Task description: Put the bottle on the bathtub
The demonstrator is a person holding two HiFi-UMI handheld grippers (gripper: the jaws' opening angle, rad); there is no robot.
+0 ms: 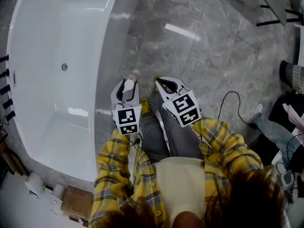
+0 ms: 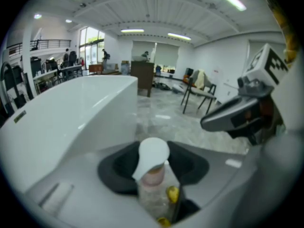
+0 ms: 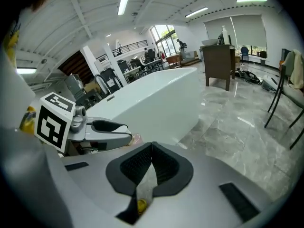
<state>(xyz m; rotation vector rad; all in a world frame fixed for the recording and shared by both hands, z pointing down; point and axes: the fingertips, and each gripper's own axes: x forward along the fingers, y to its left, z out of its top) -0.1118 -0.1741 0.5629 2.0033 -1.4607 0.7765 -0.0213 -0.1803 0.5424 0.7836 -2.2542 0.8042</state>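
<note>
The white bathtub (image 1: 105,56) fills the left of the head view, its near rim just left of my hands. My left gripper (image 1: 127,87) is shut on a small clear bottle (image 1: 130,81) with a white cap, held above the grey floor beside the tub's outer wall. In the left gripper view the bottle (image 2: 153,175) stands between the black pads, cap forward, with the bathtub (image 2: 71,120) to the left. Close to its right, my right gripper (image 1: 164,84) is shut, and its pads (image 3: 164,161) meet with nothing between them. The bathtub (image 3: 152,103) lies ahead of it.
Black taps (image 1: 5,87) line the tub's far left side, and a drain (image 1: 64,66) shows inside it. A cardboard box (image 1: 76,201) sits at the tub's near end. A black cable (image 1: 228,99) and a person's shoe (image 1: 257,112) lie to the right. Chairs (image 1: 275,4) stand at the top right.
</note>
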